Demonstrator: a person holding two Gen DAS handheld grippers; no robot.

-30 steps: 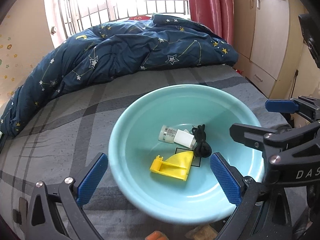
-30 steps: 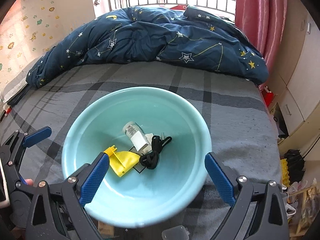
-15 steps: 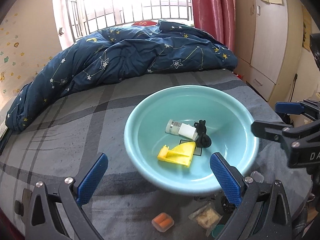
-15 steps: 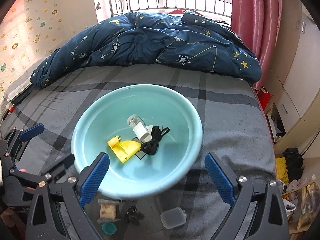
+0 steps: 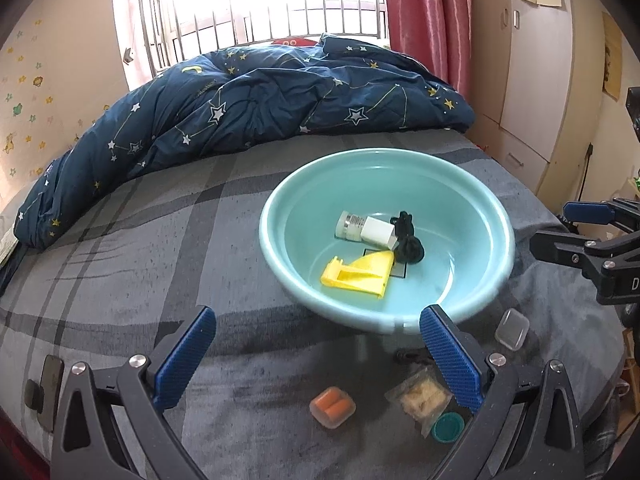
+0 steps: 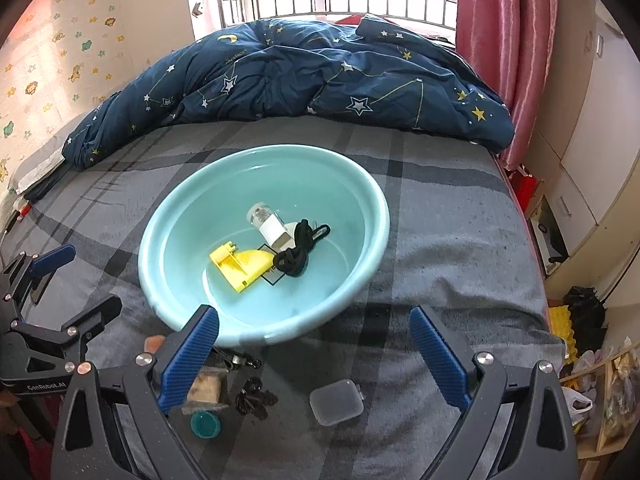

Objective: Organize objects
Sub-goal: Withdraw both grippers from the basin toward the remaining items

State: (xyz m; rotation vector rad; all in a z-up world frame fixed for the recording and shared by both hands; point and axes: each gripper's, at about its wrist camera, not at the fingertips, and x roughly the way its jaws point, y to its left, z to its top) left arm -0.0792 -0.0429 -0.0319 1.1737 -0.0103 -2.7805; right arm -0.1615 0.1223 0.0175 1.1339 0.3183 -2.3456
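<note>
Seen from the left wrist: left gripper (image 5: 316, 350) spread wide, nothing between its blue pads (image 5: 450, 360), poised above a grey plaid bedspread (image 5: 132, 260). Ahead and slightly right, a light teal basin (image 5: 280, 208) resting on the bed, holding a yellow plastic piece (image 5: 358, 274), a small bottle with a white cap (image 5: 362, 228) lying on its side, and a knotted black cord (image 5: 408, 242) touching the cap end. Near the basin's front edge, loose on the bedspread: a clear case with orange earplugs (image 5: 332, 406), a clear packet (image 5: 420, 394), a small teal lid (image 5: 448, 427) just beside the packet, and an empty clear square box (image 5: 512, 328). Far right, part of the right gripper (image 5: 592, 236), also gaping. Behind, a navy star-print quilt (image 5: 248, 96) heaped along the bed's far side.

Seen from the right wrist: right gripper (image 6: 314, 346) held wide apart and empty, its left pad (image 6: 188, 356) overlapping the basin's (image 6: 160, 216) near rim. Same contents inside: yellow piece (image 6: 240, 266), bottle (image 6: 268, 226), black cord (image 6: 296, 254). In front of the basin: clear square box (image 6: 337, 402), a dark tangled item (image 6: 254, 398), the packet (image 6: 204, 390) and teal lid (image 6: 205, 424) partly behind the left finger. Left gripper (image 6: 56, 280) visible at the left edge, likewise splayed.
</note>
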